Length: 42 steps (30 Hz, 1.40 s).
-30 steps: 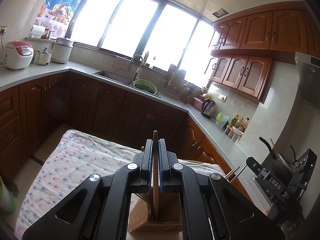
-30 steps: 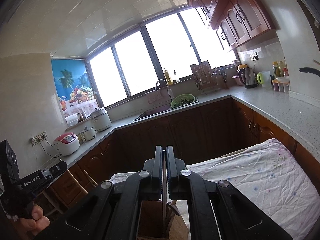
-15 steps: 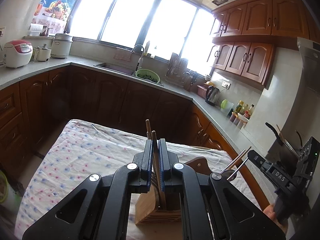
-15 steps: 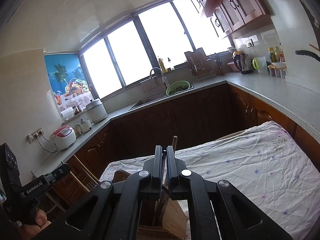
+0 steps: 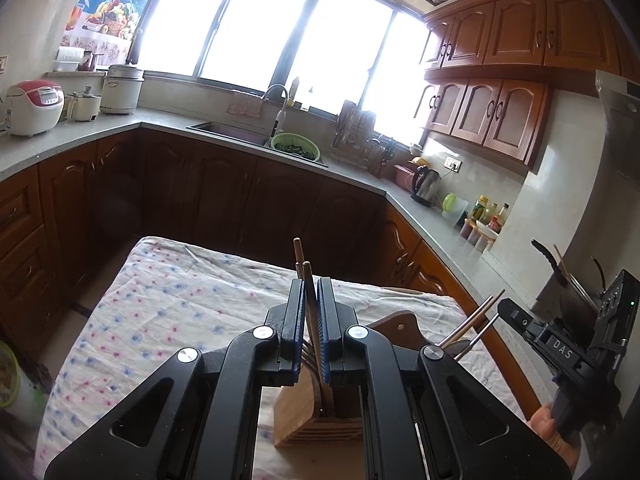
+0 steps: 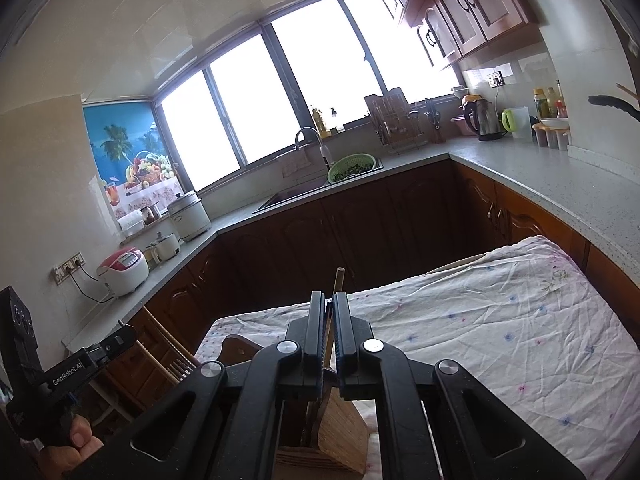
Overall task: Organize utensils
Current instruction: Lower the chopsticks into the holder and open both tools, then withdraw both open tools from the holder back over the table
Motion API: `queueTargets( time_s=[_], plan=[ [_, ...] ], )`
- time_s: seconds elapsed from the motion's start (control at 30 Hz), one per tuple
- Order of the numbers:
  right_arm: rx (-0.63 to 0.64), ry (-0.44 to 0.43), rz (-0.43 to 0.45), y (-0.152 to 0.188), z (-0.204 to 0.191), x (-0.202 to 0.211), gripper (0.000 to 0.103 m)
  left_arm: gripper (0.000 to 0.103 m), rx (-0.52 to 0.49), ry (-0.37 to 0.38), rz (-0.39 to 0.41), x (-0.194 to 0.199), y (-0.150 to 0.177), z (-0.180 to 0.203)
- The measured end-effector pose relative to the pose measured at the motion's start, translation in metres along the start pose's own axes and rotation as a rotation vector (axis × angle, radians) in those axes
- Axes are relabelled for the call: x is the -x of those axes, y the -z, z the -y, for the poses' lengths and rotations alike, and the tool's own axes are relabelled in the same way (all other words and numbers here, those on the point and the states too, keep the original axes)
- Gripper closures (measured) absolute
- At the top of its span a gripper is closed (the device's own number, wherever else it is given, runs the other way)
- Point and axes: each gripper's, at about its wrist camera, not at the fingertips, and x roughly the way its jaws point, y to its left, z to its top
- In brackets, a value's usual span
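Note:
A wooden utensil holder (image 5: 320,420) stands on the cloth-covered table (image 5: 180,300); it also shows in the right wrist view (image 6: 340,432). My left gripper (image 5: 310,332) is nearly shut around a wooden chopstick (image 5: 308,300) whose lower end is in the holder. A second chopstick (image 5: 297,252) and a metal fork (image 5: 307,356) stand beside it. My right gripper (image 6: 328,332) is nearly shut, with a wooden stick (image 6: 339,280) standing between the jaws; contact is unclear. In the left wrist view the right gripper (image 5: 516,318) appears to hold metal chopsticks (image 5: 472,322).
A dark wooden board (image 5: 400,320) lies on the table right of the holder. A wooden chair (image 6: 160,344) stands at the table's left side. Kitchen counters (image 6: 540,176) with a sink, kettle and rice cookers surround the table.
Both grippers have risen and pulled back from the holder. More of the table and the stick tops now show above the jaws. The holder sits lower in both views.

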Motion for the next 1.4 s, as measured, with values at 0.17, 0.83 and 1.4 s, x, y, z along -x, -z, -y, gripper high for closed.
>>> queueTargets(
  time_s=[0.17,0.83,1.4],
  plan=[
    [-0.008,0.001,-0.011,0.0,0.0,-0.001,0.094,0.098,-0.006,0.0,-0.013,-0.001,0.002,0.0],
    [-0.033,0.004,0.026,0.002,0.009,0.018,0.016,0.005,0.04,-0.072,0.026,0.026,0.015,-0.007],
    [-0.02,-0.058,0.01,0.024,-0.007,0.074,0.006,0.002,0.034,-0.074,0.028,0.093,0.04,-0.007]
  ],
)
